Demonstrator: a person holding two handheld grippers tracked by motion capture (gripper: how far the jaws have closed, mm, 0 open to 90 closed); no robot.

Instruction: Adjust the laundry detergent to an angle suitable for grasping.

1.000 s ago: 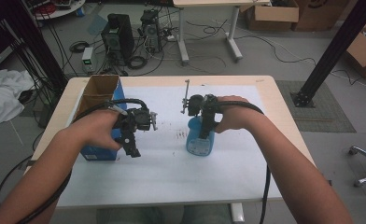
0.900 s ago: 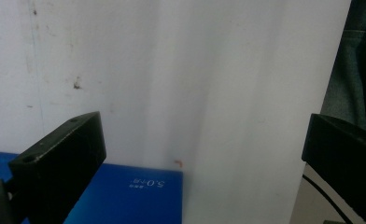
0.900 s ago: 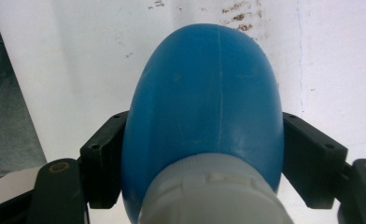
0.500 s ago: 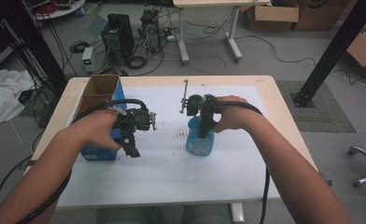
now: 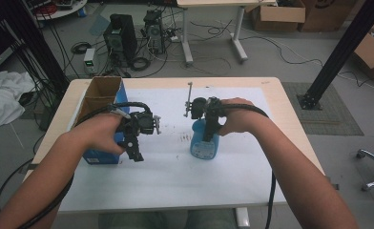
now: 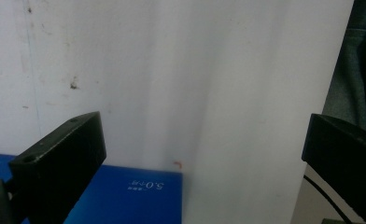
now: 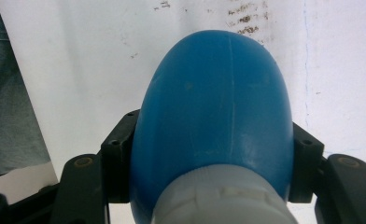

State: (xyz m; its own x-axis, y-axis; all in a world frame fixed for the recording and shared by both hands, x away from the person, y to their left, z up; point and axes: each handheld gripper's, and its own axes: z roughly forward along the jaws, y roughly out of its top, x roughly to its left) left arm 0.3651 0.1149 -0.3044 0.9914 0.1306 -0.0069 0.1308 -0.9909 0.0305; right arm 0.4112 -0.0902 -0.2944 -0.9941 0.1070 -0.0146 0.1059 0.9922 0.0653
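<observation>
On the white sheet covering the tabletop, a blue plastic bottle with a white collar stands upright. The right gripper comes down over it; its jaws have just been closing and now press the bottle's shoulders. Left of the bottle, the left gripper hangs wide open and empty over a blue cardboard box printed "5.0". Beyond the bottle, cables and computer towers litter the grey floor.
</observation>
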